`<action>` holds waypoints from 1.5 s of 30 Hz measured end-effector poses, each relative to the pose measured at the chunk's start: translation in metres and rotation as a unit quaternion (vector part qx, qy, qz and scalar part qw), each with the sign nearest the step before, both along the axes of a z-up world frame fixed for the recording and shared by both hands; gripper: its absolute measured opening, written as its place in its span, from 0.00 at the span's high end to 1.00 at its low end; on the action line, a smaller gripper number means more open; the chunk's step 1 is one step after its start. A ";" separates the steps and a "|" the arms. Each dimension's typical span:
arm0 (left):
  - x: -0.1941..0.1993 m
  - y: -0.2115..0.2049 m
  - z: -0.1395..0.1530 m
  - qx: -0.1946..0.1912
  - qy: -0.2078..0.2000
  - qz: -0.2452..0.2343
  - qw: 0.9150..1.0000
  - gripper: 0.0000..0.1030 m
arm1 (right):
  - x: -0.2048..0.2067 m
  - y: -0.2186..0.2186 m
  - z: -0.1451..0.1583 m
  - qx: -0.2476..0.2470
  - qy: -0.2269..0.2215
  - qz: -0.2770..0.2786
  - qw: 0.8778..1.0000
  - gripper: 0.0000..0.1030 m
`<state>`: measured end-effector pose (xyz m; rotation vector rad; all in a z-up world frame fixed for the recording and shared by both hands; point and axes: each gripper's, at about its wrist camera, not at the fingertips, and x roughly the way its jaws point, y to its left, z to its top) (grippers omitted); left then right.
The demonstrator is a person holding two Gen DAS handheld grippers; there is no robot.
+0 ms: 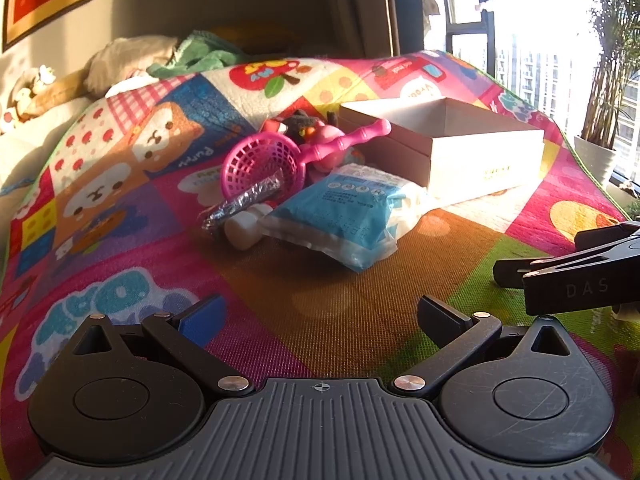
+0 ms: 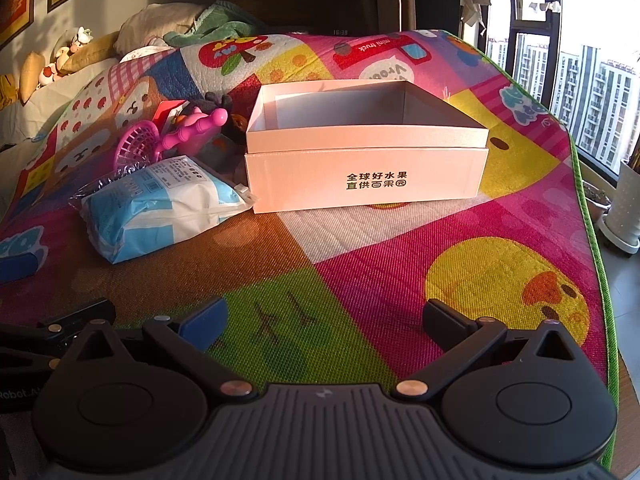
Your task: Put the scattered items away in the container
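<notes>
An open white box (image 2: 366, 184) with nothing inside it that I can see stands on the colourful mat; in the left wrist view the box (image 1: 480, 160) is at the right. Left of it lies a heap: a blue-and-white plastic packet (image 1: 340, 216) (image 2: 160, 208), a pink toy scoop net (image 1: 260, 160) (image 2: 136, 146), a white bottle (image 1: 244, 232), a dark foil-wrapped stick (image 1: 244, 200) and a dark plush toy (image 1: 308, 126). My left gripper (image 1: 320, 320) is open, well short of the heap. My right gripper (image 2: 324, 320) is open in front of the box, holding nothing.
The play mat (image 2: 400, 280) covers a bed; its green edge (image 2: 596, 240) drops off at the right beside a window and a potted plant (image 1: 596, 160). Pillows and a green cloth (image 2: 216, 20) lie at the far end. The other gripper's body (image 1: 580, 276) shows at the right.
</notes>
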<state>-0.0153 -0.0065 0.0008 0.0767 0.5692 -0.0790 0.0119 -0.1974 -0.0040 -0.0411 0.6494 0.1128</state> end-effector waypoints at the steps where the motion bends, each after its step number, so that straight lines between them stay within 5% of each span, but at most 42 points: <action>1: 0.002 0.001 0.000 -0.003 0.010 -0.001 1.000 0.00 | 0.001 0.000 0.000 -0.002 0.002 0.004 1.000 0.00; 12: 0.015 0.013 0.007 -0.047 0.046 -0.048 0.997 0.00 | -0.001 -0.009 0.006 0.006 0.048 0.036 0.998 0.00; 18: 0.024 0.008 0.019 0.005 0.011 -0.043 0.999 0.00 | 0.005 -0.008 0.009 0.003 0.069 0.033 0.997 0.00; 24: 0.036 0.017 0.022 0.001 0.019 -0.032 0.999 0.00 | 0.009 -0.014 0.013 0.010 0.075 0.053 0.996 0.00; 27: 0.035 0.017 0.020 0.010 0.023 -0.053 0.998 0.00 | 0.017 -0.032 0.027 0.039 0.031 0.045 0.998 0.00; 31: 0.041 0.011 0.015 0.032 0.026 -0.074 0.996 0.00 | 0.053 -0.066 0.058 0.067 -0.067 -0.044 0.994 0.00; 37: 0.047 0.018 0.019 0.031 0.020 -0.071 0.997 0.00 | 0.136 -0.095 0.054 0.127 -0.071 -0.107 0.983 0.00; 41: 0.045 0.032 0.021 0.033 0.016 -0.068 0.997 0.00 | 0.150 -0.092 0.046 0.178 -0.057 -0.088 0.978 0.00; 45: 0.046 0.048 0.021 0.016 0.022 -0.053 0.998 0.00 | 0.132 -0.072 0.054 0.181 -0.055 -0.003 0.982 0.00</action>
